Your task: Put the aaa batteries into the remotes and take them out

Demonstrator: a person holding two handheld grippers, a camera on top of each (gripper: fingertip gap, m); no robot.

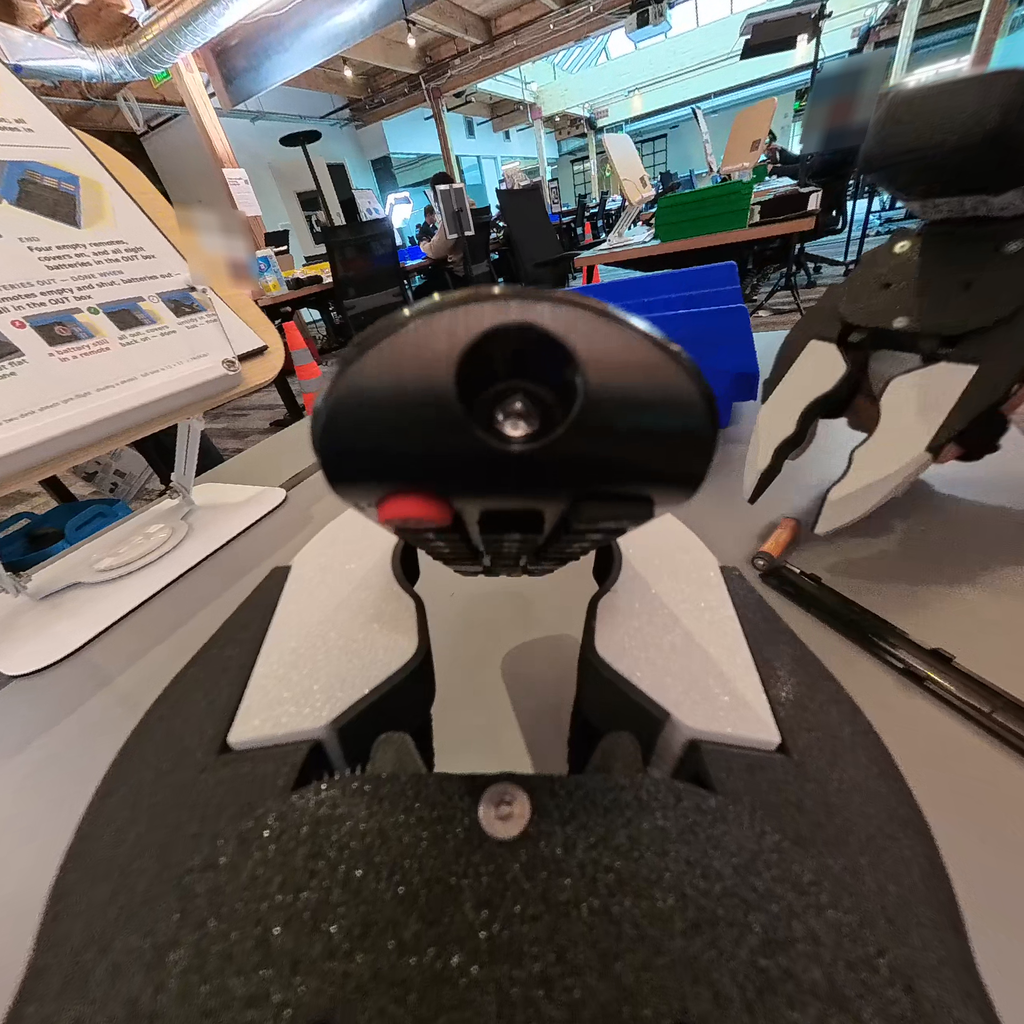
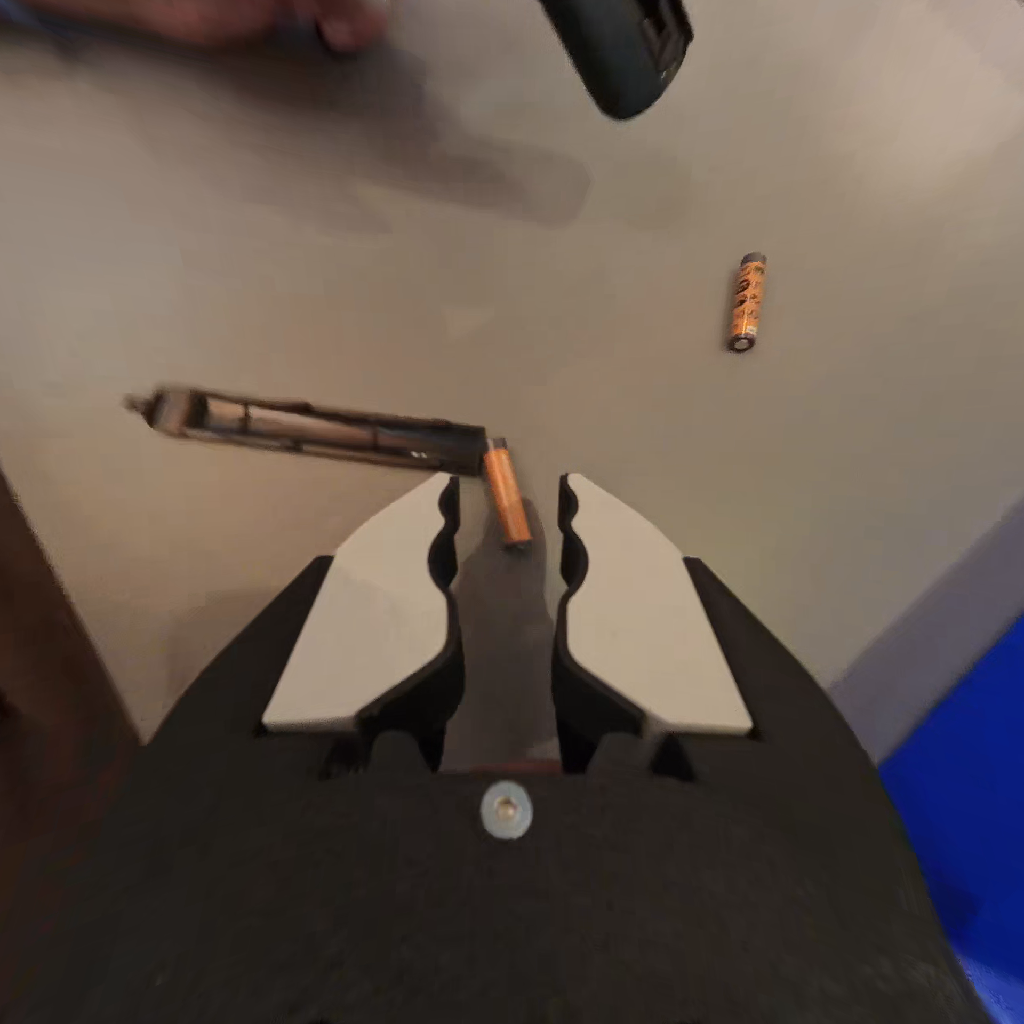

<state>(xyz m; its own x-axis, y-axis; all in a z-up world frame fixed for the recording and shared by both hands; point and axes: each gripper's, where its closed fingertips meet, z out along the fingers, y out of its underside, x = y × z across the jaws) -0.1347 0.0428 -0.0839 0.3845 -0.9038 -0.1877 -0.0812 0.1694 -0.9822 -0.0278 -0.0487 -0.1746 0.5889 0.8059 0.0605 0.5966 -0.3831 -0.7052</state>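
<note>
At centre frame of the left wrist view, the left tool [image 1: 510, 559] is clenched on the black remote [image 1: 512, 410], held end-on above the desk [image 1: 554, 637]. In the right wrist view the cover [image 2: 310, 426] lies at left, its end touching one AAA battery [image 2: 507, 498]. The right tool [image 2: 508, 498] hangs released over it; a second battery [image 2: 748, 302] lies well apart at right. Judgement: straddle the battery's middle, clear of the cover, then close gently so it cannot roll.

Handheld grippers, pair
Left gripper [image 1: 507, 559] and right gripper [image 2: 508, 487] showing black speckled bodies, white fingers [image 2: 388, 609] with wavy black pads, one silver screw each.
</note>
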